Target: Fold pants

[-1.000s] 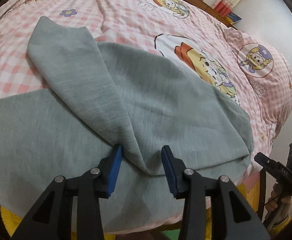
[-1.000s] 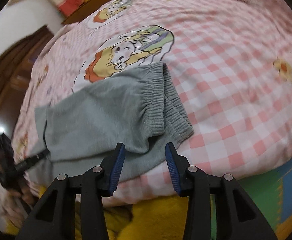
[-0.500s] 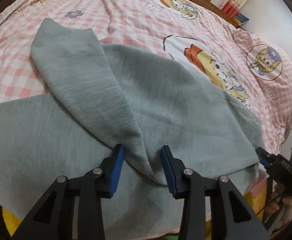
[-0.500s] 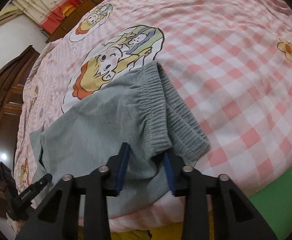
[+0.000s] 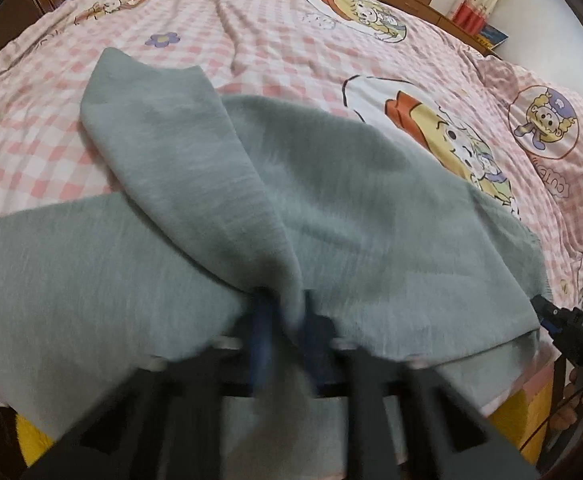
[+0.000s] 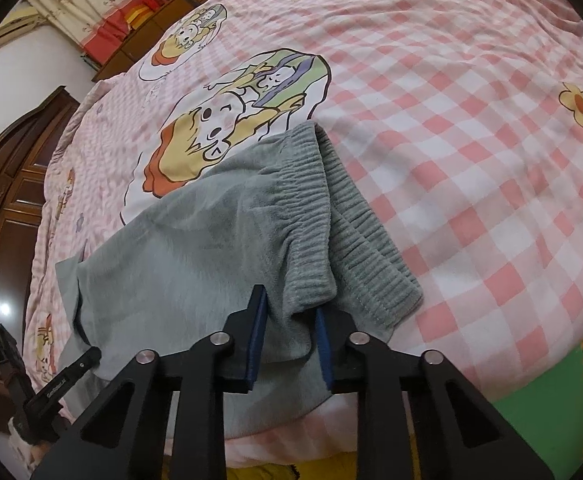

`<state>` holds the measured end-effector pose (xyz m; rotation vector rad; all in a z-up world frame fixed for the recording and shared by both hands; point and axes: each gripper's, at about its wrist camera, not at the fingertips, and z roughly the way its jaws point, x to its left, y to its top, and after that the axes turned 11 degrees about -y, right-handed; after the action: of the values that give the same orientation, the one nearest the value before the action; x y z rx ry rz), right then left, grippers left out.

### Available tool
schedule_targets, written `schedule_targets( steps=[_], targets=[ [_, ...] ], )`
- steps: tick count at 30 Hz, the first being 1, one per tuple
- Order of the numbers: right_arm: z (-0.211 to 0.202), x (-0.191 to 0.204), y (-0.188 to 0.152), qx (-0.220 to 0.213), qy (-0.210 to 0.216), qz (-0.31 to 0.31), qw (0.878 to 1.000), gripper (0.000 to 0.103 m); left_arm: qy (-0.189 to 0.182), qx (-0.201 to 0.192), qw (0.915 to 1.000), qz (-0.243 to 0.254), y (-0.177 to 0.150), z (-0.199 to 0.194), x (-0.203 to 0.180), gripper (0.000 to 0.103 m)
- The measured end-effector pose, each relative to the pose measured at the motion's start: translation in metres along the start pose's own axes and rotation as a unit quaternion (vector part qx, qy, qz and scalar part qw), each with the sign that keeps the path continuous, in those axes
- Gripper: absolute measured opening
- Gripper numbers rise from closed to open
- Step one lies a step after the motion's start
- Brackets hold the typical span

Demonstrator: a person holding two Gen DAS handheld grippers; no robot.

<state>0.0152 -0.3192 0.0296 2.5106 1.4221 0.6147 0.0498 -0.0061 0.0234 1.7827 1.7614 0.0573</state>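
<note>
since both grippers had just been closing, the grab step looked done: left gripper (image 5: 285, 330) was clenched on a ridge of the grey pants (image 5: 351, 200) at the bed's (image 5: 291, 40) near edge, right gripper (image 6: 289, 330) pinching fabric by the waistband (image 6: 311, 200). next probably needs both lifting together to fold it over.

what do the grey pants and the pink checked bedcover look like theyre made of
Pants: likely a soft knit or fleece, matte and slightly fuzzy, with a ribbed elastic waistband. Bedcover: apparently thin woven cotton, matte, printed with pink checks and cartoon figures; it creases finely. Exact fibres cannot be told.
</note>
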Motion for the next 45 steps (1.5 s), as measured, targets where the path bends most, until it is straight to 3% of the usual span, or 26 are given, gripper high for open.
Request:
schedule_targets(
  steps=[3,7,13,22,27,32,40,41,44,45],
  targets=[
    [-0.005,0.0,0.004,-0.008,0.01,-0.004,1.0,0.015,-0.024,-0.008,0.9996,-0.012,0.001,-0.014,0.004,0.004],
    [-0.023,0.001,0.01,-0.026,0.03,-0.012,0.999,0.014,-0.03,-0.034,0.9988,0.018,-0.004,-0.053,-0.008,0.004],
    [-0.048,-0.005,0.002,-0.038,0.041,-0.018,0.998,0.014,-0.057,-0.021,0.998,0.019,-0.027,-0.083,-0.01,0.004],
    [-0.025,-0.021,-0.011,-0.014,-0.001,-0.035,0.999,0.014,-0.047,0.052,0.9975,-0.009,-0.068,-0.042,0.004,0.004],
    [-0.01,-0.026,-0.01,-0.005,-0.01,-0.032,0.999,0.014,-0.034,0.057,0.9978,0.01,-0.071,-0.036,-0.001,0.004],
    [-0.029,-0.025,-0.007,-0.049,-0.024,-0.04,0.998,0.012,-0.031,0.059,0.9976,0.019,-0.074,-0.035,-0.002,0.004],
    [-0.012,-0.034,-0.01,-0.031,-0.04,-0.046,0.998,0.012,-0.033,0.065,0.9968,0.034,-0.078,-0.037,-0.007,0.005],
    [-0.014,-0.034,-0.011,-0.031,-0.042,-0.051,0.997,0.013,-0.035,0.064,0.9968,0.031,-0.078,-0.038,-0.006,0.006],
    [-0.021,-0.04,-0.011,-0.022,-0.057,-0.051,0.997,0.03,-0.045,0.057,0.997,0.028,-0.075,-0.051,-0.003,0.01],
    [-0.027,-0.043,-0.01,-0.027,-0.062,-0.048,0.997,0.03,-0.046,0.049,0.9973,0.031,-0.074,-0.058,-0.003,0.013]
  ],
)
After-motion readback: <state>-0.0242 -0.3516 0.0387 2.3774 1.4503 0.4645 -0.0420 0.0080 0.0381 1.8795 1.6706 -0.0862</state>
